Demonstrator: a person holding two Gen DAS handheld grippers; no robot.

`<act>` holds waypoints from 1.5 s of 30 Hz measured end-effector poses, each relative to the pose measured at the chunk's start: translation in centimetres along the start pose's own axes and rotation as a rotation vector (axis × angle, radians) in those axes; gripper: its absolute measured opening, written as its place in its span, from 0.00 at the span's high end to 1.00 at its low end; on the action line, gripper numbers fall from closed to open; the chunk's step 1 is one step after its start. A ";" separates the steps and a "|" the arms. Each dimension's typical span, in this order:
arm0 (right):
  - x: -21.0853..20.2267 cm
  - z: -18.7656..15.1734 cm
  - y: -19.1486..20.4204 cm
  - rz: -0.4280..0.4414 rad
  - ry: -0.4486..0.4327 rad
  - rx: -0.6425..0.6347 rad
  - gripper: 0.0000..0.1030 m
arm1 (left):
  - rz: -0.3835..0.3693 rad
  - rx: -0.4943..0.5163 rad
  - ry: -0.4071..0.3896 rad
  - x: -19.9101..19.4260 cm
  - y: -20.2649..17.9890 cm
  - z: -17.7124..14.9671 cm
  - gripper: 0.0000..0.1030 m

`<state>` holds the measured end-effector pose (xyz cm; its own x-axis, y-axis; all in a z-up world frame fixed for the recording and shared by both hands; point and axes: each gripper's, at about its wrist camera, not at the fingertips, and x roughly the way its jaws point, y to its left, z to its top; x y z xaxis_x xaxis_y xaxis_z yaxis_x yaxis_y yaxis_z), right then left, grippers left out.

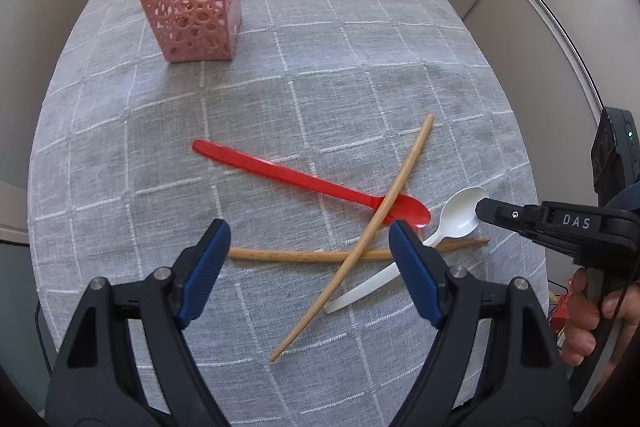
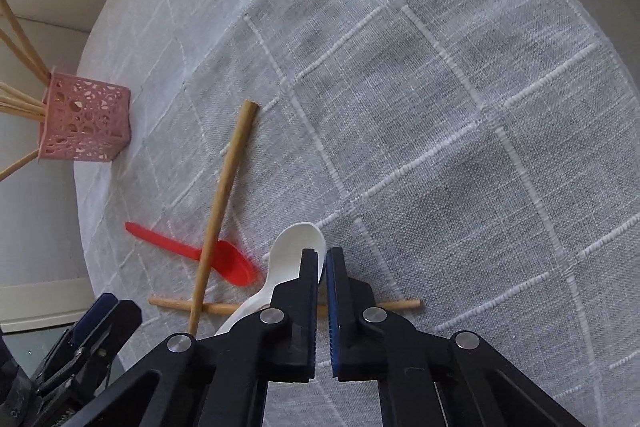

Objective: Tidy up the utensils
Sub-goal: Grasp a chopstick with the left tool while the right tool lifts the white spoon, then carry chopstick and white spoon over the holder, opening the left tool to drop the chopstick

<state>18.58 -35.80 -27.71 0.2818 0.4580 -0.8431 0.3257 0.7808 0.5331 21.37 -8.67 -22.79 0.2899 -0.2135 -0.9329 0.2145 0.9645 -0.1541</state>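
Right wrist view: right gripper (image 2: 322, 259) clamped on white spoon (image 2: 294, 247) bowl rim, handle trailing back-left; left gripper (image 1: 310, 239) agape over crossed chopsticks (image 1: 352, 247).

White capital letters reading "DAS" stand out on the black body of the right gripper (image 1: 486, 211), seen from the left wrist camera as it reaches in from the right edge. The letters sit on the side of the tool's arm, just behind a small round screw head. No other writing, number, brand or sign can be read anywhere, neither on the utensils, the pink holder, nor the checked cloth. The right wrist view shows no legible text.
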 end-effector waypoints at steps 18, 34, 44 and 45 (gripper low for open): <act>-5.4 0.7 0.1 -0.113 -0.100 -0.125 0.98 | -0.001 0.282 0.017 6.4 -10.4 5.3 0.72; -5.5 0.1 2.2 -0.127 -0.133 -0.169 0.98 | 0.064 0.223 -0.107 2.3 -8.3 4.5 0.92; -5.8 -1.3 5.8 -0.119 -0.191 -0.237 0.98 | 0.046 0.178 -0.212 -3.2 -4.4 2.7 0.92; -5.8 -1.4 6.3 -0.116 -0.198 -0.245 0.98 | 0.037 0.167 -0.228 -3.7 -3.8 2.4 0.92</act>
<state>17.72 -32.95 -19.60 0.4335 0.2873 -0.8541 0.1460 0.9129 0.3812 21.71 -11.95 -17.98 0.4991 -0.2261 -0.8366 0.3447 0.9375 -0.0477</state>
